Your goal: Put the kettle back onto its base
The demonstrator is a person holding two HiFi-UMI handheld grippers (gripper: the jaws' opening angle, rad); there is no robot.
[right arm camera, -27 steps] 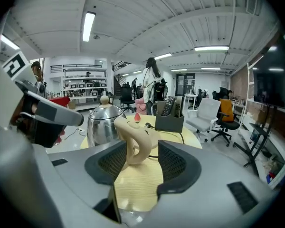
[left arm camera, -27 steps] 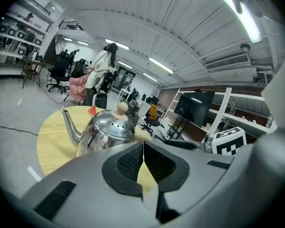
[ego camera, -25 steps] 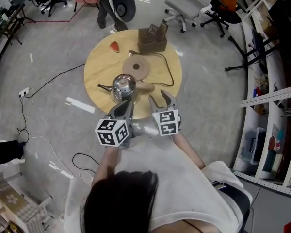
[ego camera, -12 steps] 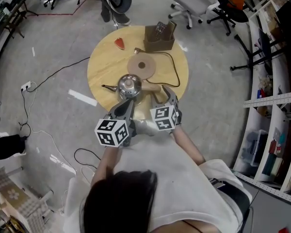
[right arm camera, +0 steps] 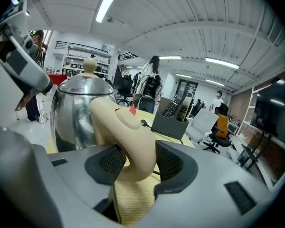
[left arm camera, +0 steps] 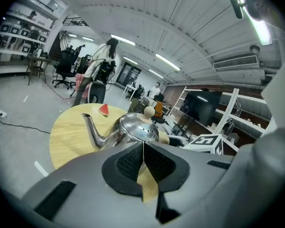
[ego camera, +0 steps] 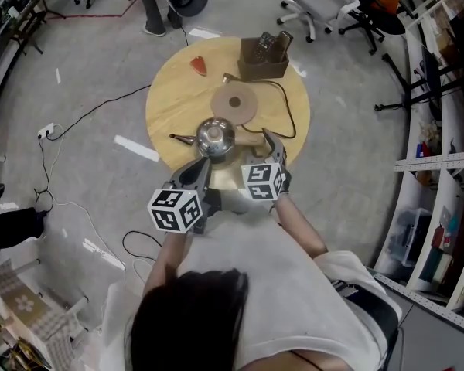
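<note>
Handle (right arm camera: 126,137): set between parted pads of right gripper (right arm camera: 135,163), not clamped. Kettle (ego camera: 215,136) ahead of fingers; base (ego camera: 234,102) beyond. Left gripper (left arm camera: 143,151): closed, empty.

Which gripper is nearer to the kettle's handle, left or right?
Right. The right gripper has its open jaws either side of the handle. The left gripper, jaws shut, sits just short of the kettle, clear of the handle.
</note>
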